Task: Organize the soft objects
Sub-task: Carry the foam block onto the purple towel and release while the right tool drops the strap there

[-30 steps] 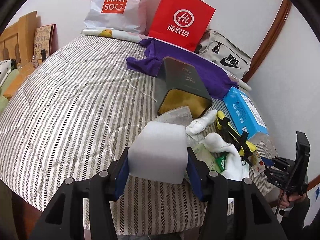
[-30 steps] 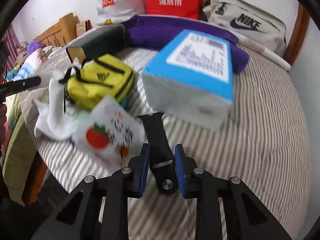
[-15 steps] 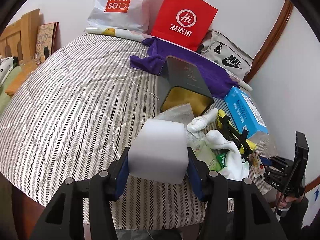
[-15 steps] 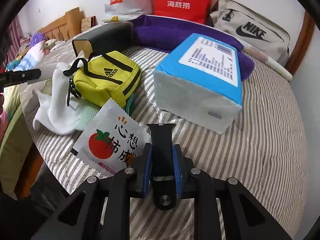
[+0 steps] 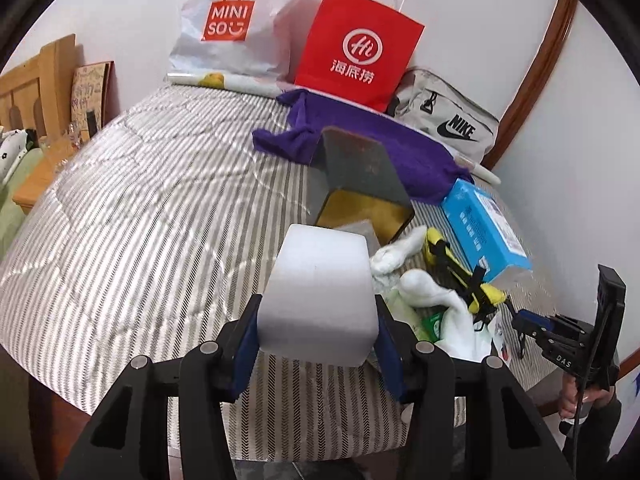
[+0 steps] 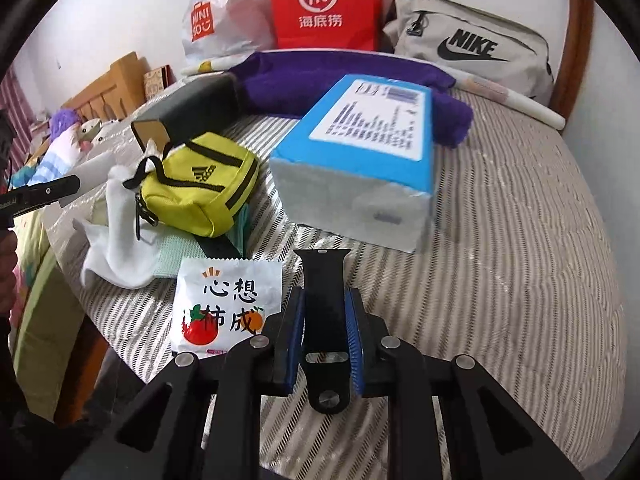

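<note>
left wrist view: left claw [image 5: 318,322] clamped on white foam block [image 5: 320,288] above striped bed [image 5: 140,216]; socks [image 5: 432,292], yellow pouch [image 5: 460,268] just right. right wrist view: snack packet [image 6: 228,304] left of right claw [image 6: 323,334], clamped on black watch strap [image 6: 324,300]; blue tissue pack [image 6: 368,152] beyond.

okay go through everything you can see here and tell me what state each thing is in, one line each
left claw: shut on the white foam block
right claw: shut on the black watch strap
dark tin box: lying on its side, open mouth toward the camera
yellow pouch: zipped, resting on the white cloth
blue tissue pack: sealed, flat on the bed
snack packet: unopened, flat
red paper bag: upright against the wall
</note>
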A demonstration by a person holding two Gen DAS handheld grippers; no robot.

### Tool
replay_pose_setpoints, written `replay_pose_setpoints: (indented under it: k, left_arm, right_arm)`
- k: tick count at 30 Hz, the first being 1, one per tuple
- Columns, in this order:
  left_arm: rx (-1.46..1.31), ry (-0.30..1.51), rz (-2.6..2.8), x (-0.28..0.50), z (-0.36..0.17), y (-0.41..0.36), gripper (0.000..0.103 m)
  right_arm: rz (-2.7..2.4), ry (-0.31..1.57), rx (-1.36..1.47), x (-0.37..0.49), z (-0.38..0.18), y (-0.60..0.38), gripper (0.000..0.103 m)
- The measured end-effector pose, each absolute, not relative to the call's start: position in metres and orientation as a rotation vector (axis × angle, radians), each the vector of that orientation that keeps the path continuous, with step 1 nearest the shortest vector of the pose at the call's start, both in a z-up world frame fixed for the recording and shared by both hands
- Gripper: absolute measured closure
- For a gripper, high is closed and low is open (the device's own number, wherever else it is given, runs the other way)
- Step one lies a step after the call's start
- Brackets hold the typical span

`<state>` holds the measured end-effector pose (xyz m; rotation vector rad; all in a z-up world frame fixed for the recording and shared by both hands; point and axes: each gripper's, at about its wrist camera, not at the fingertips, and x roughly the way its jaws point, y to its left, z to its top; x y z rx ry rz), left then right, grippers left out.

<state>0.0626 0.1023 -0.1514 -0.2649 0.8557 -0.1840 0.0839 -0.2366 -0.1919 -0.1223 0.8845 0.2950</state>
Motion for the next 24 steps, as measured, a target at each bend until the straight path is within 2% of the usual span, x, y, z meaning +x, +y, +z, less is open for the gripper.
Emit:
replay_pose_setpoints:
  k: [10,24]
  left_arm:
    - [-0.251,0.810,-0.187,0.062,-0.122,0.099,0.054]
    - [-0.208,0.781,-0.196,0.108,-0.083,0.089,0.054]
  right_arm:
    - [0.287,0.823,-0.101,0.067,-0.156,-0.248,0.083]
    - [0.277,0.750,-0.036,0.113,-0.103,-0.249,0.083]
